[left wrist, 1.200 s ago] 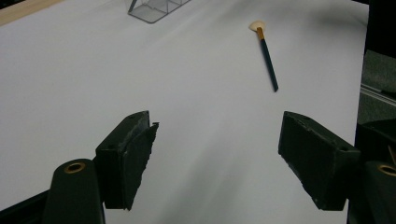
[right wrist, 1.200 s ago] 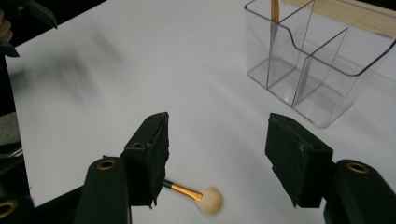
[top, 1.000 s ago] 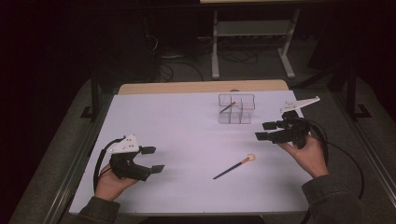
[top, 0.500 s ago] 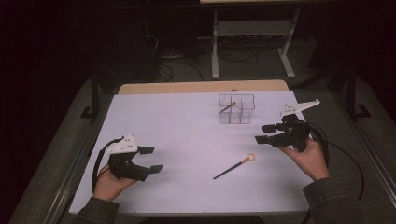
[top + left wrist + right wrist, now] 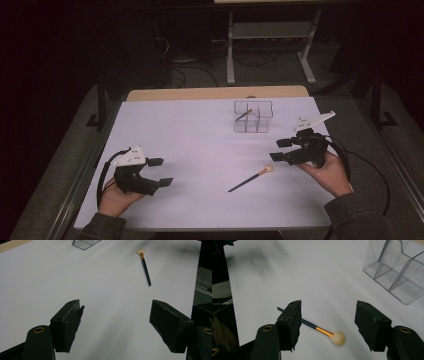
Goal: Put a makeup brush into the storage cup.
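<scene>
A makeup brush (image 5: 250, 179) with a dark handle, gold ferrule and pale round tuft lies flat on the white table (image 5: 200, 145); the same brush (image 5: 322, 331) shows between and below my right jaws, and the brush (image 5: 145, 266) lies far ahead in the left gripper view. My right gripper (image 5: 278, 150) hovers open just right of the tuft, nothing between its pads. A clear compartmented organiser (image 5: 253, 116) stands at the back, with a second brush (image 5: 244, 114) leaning in one cell. My left gripper (image 5: 160, 172) rests open at the front left over bare table.
The organiser's clear cells (image 5: 397, 270) stand close ahead and right of my right gripper. A wooden strip (image 5: 215, 93) edges the table's far side. Beyond it a metal stand (image 5: 270, 35) and cables lie on the dark floor. A cable (image 5: 370, 170) trails from my right gripper.
My right gripper has drifted slightly down and left toward the brush's tuft. The left gripper and the brush have stayed put.
</scene>
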